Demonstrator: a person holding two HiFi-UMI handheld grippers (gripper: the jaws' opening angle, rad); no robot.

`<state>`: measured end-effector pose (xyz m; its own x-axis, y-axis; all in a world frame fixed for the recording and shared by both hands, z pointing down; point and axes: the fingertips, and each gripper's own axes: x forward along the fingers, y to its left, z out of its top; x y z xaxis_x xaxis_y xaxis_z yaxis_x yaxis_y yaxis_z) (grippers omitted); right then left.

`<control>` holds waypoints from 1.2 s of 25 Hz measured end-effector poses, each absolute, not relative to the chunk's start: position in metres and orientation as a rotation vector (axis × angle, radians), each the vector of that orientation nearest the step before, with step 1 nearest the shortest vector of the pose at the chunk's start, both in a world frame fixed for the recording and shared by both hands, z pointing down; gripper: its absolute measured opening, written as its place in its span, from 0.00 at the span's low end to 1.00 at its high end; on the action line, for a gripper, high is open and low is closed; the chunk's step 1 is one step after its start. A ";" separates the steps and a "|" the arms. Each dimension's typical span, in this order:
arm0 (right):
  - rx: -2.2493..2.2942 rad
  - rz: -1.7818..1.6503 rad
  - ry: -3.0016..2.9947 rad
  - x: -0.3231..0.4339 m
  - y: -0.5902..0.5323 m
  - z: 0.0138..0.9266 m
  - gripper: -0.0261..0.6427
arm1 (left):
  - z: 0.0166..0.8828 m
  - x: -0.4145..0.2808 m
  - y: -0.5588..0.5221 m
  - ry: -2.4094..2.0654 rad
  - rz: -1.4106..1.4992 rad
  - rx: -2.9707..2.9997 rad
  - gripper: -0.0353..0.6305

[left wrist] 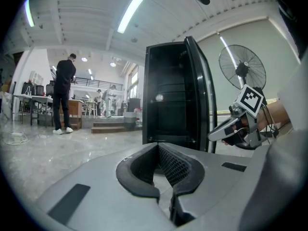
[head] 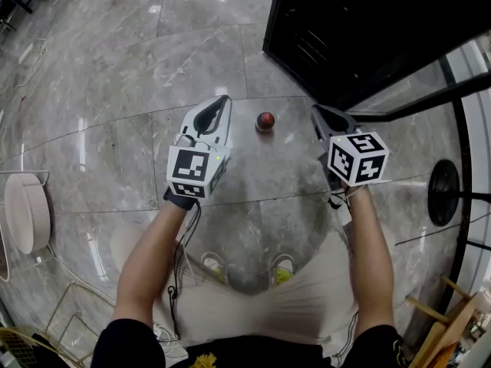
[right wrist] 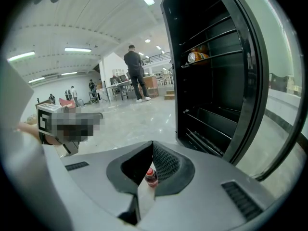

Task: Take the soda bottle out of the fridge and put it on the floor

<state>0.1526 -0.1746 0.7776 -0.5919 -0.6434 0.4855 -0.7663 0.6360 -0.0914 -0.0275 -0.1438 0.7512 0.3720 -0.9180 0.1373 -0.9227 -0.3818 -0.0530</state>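
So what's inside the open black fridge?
Wire shelves, with an orange-and-silver item lying on an upper one. The top and far interior are too dark to tell.

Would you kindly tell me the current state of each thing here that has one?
soda bottle: upright on the floor, capped, standing free.
fridge door: wide open.
fridge: an item lies on an upper shelf.
left gripper: shut, holding nothing.
right gripper: shut, holding nothing.

Bright ceiling strip lights [left wrist: 131, 11], glare streaks on polished floor [head: 84, 140], dim fridge [right wrist: 211, 85] interior, dark curved fisheye edges
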 end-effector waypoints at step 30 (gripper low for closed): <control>1.094 0.407 -2.450 0.146 -0.176 0.781 0.03 | 0.755 -0.037 -0.145 -1.758 0.249 2.553 0.08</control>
<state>0.1458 -0.1762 0.7812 -0.5996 -0.6331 0.4895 -0.7574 0.6465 -0.0916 -0.0367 -0.1455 0.7548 0.3481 -0.9255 0.1490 -0.9306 -0.3604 -0.0647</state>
